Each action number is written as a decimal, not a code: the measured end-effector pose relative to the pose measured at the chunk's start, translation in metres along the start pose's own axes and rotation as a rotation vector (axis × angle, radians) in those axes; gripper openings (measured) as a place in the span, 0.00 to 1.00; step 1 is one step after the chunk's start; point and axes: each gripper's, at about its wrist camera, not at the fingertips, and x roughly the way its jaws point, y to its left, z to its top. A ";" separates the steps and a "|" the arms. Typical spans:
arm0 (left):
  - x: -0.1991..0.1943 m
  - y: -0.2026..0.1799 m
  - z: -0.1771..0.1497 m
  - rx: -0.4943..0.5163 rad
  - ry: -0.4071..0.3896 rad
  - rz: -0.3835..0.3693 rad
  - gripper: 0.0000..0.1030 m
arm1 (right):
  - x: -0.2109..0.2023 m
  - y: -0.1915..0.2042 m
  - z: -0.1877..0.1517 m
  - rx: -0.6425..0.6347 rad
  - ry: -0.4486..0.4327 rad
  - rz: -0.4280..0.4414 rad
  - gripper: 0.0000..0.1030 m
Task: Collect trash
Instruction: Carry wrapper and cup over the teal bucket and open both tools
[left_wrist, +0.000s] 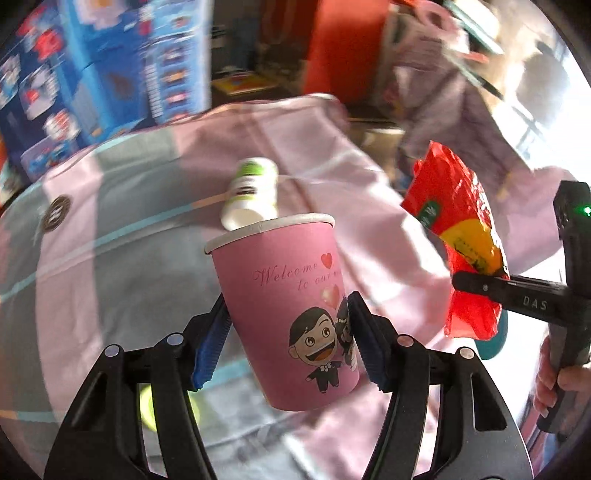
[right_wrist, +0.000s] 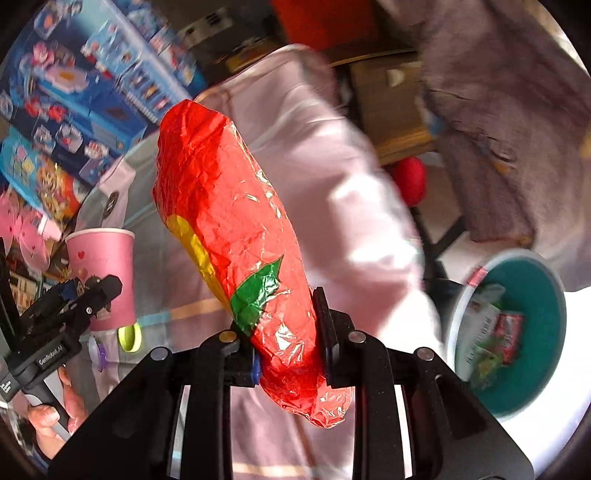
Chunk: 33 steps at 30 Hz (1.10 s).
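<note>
Clamped in my left gripper, pink cup hangs over the bed; right gripper pinches red wrapper. Bin looks blurred; swinging fast might shake either loose.

Bright daylight, smeared with motion blur.
Glare burns the right edge; backgrounds streak, fisheye bends dark corners.

Left gripper clamps pink paper cup, blue pads on both sides; small white bottle lying on pink-grey sheet at 12 o'clock; right gripper pinching red wrapper at 3 o'clock
</note>
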 end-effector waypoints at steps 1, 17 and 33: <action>0.000 -0.011 0.002 0.016 0.001 -0.010 0.62 | -0.006 -0.010 -0.003 0.012 -0.008 -0.007 0.21; 0.044 -0.227 0.006 0.324 0.096 -0.284 0.63 | -0.084 -0.201 -0.057 0.309 -0.100 -0.140 0.22; 0.135 -0.321 -0.017 0.428 0.277 -0.405 0.67 | -0.060 -0.264 -0.075 0.433 -0.030 -0.174 0.23</action>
